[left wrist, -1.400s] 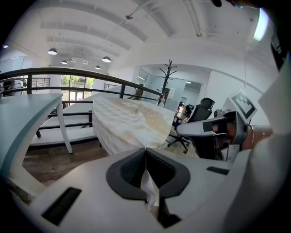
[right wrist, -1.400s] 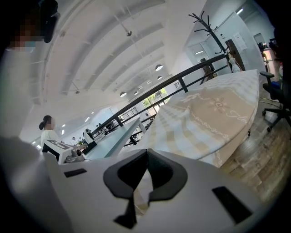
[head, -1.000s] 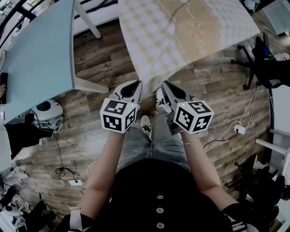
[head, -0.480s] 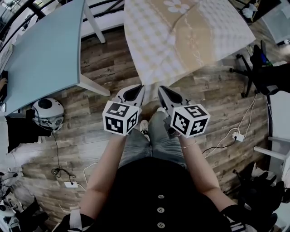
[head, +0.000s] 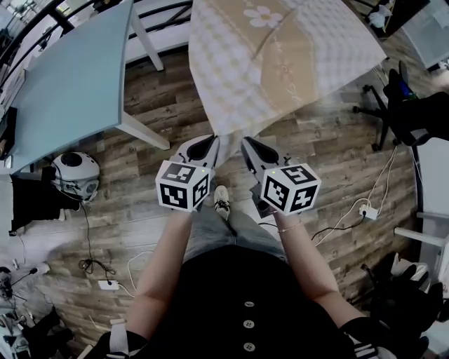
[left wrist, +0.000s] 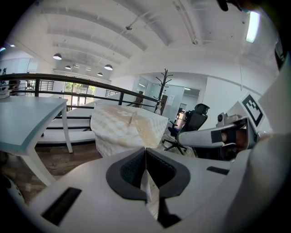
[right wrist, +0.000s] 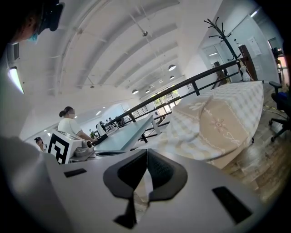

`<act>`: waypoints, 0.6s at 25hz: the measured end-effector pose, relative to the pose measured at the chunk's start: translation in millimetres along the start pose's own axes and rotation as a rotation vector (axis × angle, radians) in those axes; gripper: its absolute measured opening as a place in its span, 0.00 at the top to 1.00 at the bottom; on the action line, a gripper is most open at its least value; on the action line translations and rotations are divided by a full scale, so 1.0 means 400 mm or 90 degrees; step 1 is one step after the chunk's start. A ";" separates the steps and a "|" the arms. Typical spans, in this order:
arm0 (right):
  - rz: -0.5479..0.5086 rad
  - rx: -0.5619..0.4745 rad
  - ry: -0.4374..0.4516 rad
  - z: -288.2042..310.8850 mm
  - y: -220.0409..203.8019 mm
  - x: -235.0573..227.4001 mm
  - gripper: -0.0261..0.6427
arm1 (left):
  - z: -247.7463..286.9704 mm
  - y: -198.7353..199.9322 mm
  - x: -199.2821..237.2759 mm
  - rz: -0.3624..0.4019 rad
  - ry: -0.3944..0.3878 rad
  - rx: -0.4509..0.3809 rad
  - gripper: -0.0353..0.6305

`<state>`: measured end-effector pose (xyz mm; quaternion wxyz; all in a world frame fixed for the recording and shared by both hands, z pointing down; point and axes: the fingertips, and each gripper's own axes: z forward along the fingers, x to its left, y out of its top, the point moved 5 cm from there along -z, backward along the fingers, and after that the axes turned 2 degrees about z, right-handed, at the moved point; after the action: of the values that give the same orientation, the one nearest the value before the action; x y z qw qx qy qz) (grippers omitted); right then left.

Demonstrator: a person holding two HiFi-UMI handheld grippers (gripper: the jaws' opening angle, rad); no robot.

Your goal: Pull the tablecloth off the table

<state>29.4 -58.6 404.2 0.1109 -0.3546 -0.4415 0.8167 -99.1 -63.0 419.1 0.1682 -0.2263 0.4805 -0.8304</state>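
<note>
Slid nearer over the last second: on the tablecloth (head: 280, 63), a flower print (head: 263, 15) now in sight at the far end, not in sight before, and both grippers a shade higher in the head view. Still draped over its table for most of its length, the table itself hidden beneath, near edge gathered to a narrow tail running down off the table's near edge to the two grippers above the wooden floor (head: 330, 140).

Pinched in the left gripper (head: 210, 142), pads fully together on a thin fold of the cloth. Likewise in the right gripper (head: 247, 144), closed tight on a fold just beside the first.

Soft, light and limp by the look of it, checked weave with a plain beige middle. Likely to slide easily over a smooth top, to sag and bunch rather than hold shape, and to slip from the pads if gripped by one thin layer only. Best taken at the hem, a doubled fold between the pads, the two holds kept side by side and pulled level and straight back.

To the left, a pale blue table (head: 63, 91), well apart from the cloth; to the right, an office chair (head: 414, 105).
</note>
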 end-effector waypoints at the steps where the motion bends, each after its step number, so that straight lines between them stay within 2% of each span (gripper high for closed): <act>1: 0.000 0.001 0.000 -0.014 -0.008 0.003 0.92 | -0.007 -0.004 -0.008 -0.002 0.002 -0.001 0.92; 8: -0.007 0.023 0.014 -0.114 -0.076 0.030 0.92 | -0.047 -0.024 -0.076 0.027 0.016 0.004 0.92; 15: -0.021 0.017 0.021 -0.182 -0.104 0.053 0.92 | -0.090 -0.045 -0.132 0.045 0.021 0.000 0.92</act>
<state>57.7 23.1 401.3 0.1361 -0.3590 -0.4342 0.8149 -75.3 -2.2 407.8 0.1896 -0.1958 0.4910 -0.8274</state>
